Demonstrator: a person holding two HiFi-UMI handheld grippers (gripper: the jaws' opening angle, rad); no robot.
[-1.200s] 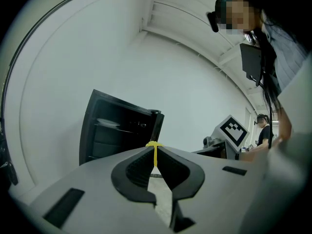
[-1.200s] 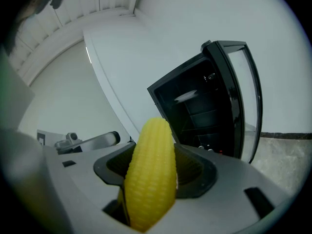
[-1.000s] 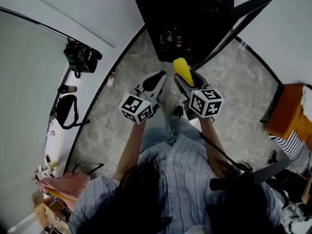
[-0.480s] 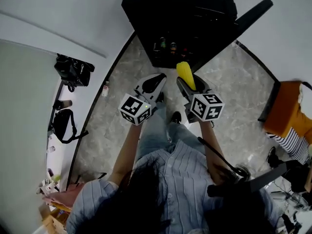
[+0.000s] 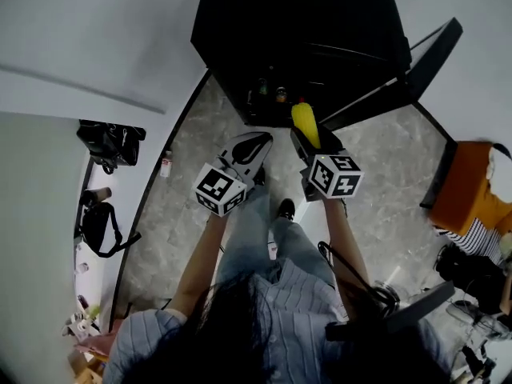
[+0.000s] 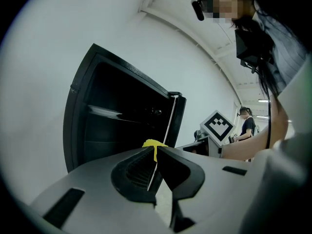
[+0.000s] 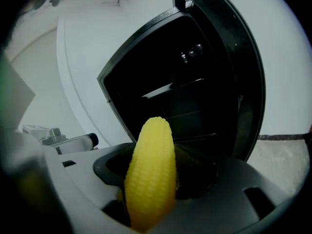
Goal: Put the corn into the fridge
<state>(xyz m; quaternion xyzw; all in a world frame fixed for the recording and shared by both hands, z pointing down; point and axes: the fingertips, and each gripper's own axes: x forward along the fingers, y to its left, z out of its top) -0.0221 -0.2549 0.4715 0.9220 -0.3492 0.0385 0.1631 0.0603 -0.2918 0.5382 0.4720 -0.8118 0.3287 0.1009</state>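
Right gripper (image 5: 310,140) is holding the corn (image 7: 151,172) in front of the open fridge (image 5: 320,22).
The cob is pointing at the dark interior, its base hidden between the jaws. Left gripper (image 6: 155,151) is hovering alongside, jaws pressed together on nothing. Small items on the fridge's lower shelf are showing too dim to identify.

You have no words, brand names or numbers to read here. The fridge (image 5: 296,46) shows none on its dark body or open door. The only printed marks are the black-and-white square patterns on the left marker cube (image 5: 218,189) and the right marker cube (image 5: 335,175), both just in front of the fridge. They carry no letters or digits.
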